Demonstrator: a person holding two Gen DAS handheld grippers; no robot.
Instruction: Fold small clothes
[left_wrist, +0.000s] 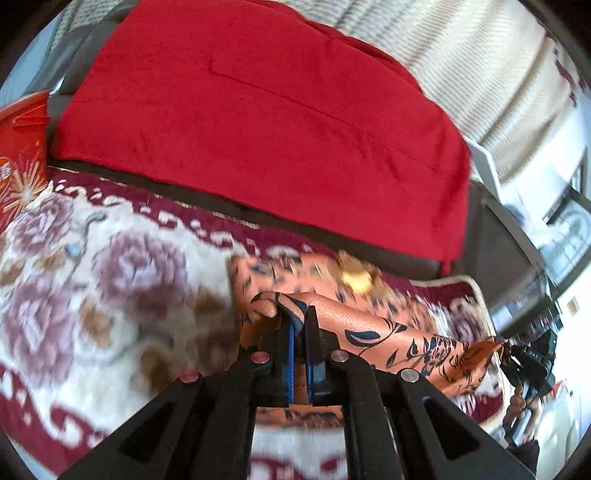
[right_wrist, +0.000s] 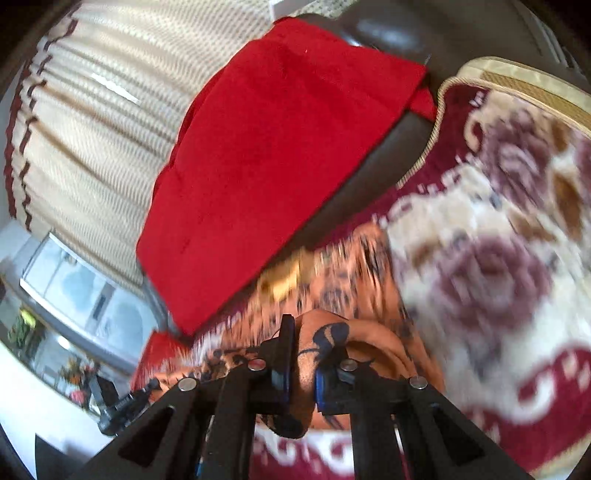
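Note:
An orange garment with a dark floral print (left_wrist: 373, 325) lies on a floral blanket (left_wrist: 110, 266). My left gripper (left_wrist: 300, 317) is shut on one edge of it, the cloth stretched from its tips to the right. My right gripper (right_wrist: 308, 338) is shut on another bunched edge of the same garment (right_wrist: 332, 291), lifted a little above the blanket (right_wrist: 487, 266). The other gripper shows at the far right of the left wrist view (left_wrist: 532, 363) and at the lower left of the right wrist view (right_wrist: 118, 406). Both views are blurred by motion.
A red towel (left_wrist: 266, 122) is draped over a dark sofa back (left_wrist: 491, 240) behind the blanket; it also shows in the right wrist view (right_wrist: 280, 147). A red printed cushion (left_wrist: 22, 147) sits at the left. Cream curtains (right_wrist: 99, 122) hang behind.

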